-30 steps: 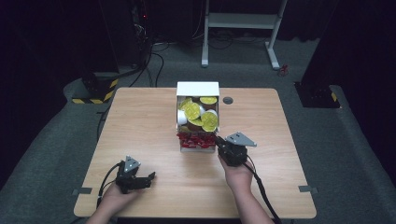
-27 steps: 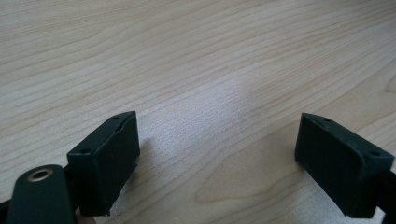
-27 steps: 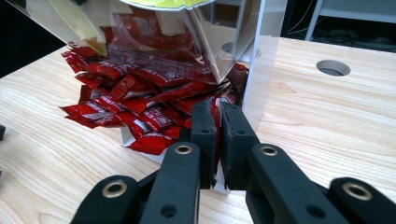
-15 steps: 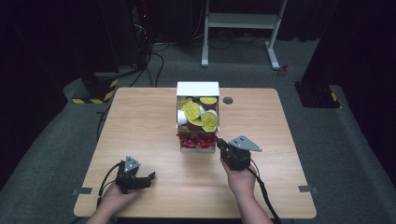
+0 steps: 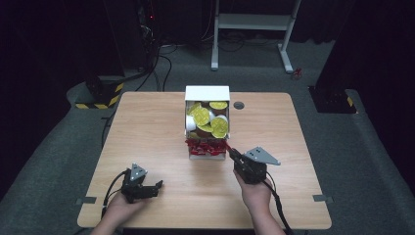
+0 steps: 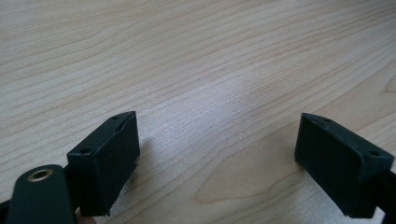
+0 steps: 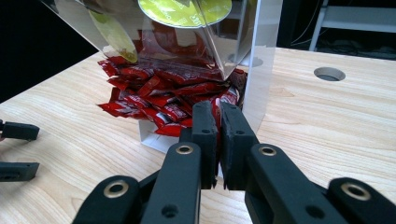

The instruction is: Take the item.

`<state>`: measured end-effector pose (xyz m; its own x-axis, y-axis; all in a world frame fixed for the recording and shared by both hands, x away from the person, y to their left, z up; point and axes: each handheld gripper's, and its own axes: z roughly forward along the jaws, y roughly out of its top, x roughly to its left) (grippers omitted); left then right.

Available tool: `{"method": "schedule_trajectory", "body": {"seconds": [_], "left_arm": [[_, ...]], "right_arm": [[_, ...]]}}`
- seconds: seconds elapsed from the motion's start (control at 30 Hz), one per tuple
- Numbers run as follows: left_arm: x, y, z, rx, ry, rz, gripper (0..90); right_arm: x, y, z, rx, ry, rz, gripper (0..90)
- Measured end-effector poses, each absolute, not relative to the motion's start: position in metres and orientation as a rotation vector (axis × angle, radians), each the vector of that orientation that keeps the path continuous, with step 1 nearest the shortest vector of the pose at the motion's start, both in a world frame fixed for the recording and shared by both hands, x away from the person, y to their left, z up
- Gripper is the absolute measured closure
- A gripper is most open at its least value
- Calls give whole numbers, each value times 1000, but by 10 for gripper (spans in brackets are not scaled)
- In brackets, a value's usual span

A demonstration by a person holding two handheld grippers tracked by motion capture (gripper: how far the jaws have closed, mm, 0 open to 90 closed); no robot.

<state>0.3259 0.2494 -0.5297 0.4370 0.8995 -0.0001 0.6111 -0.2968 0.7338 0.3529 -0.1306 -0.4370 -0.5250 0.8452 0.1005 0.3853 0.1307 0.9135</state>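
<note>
Pinching red sachet (image 7: 217,105) w/ right gripper (image 7: 218,122) at dispenser (image 7: 259,70) front.

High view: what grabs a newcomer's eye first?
The white dispenser box at the middle of the wooden table, its upper bin full of yellow-lidded cups and its lower tray heaped with red sachets. Next, the right tongs, shut at the near right edge of that red heap; whether they pinch a sachet is unclear. The left tongs rest open near the table's front left.
</note>
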Motion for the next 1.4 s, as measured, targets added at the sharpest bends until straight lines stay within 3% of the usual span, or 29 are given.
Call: {"method": "schedule_trajectory", "body": {"seconds": [1.4], "left_arm": [[325,250,-530,2024,1263,564,144]], "right_arm": [[314,-185,-426,1211,1869,1448,870]]}}
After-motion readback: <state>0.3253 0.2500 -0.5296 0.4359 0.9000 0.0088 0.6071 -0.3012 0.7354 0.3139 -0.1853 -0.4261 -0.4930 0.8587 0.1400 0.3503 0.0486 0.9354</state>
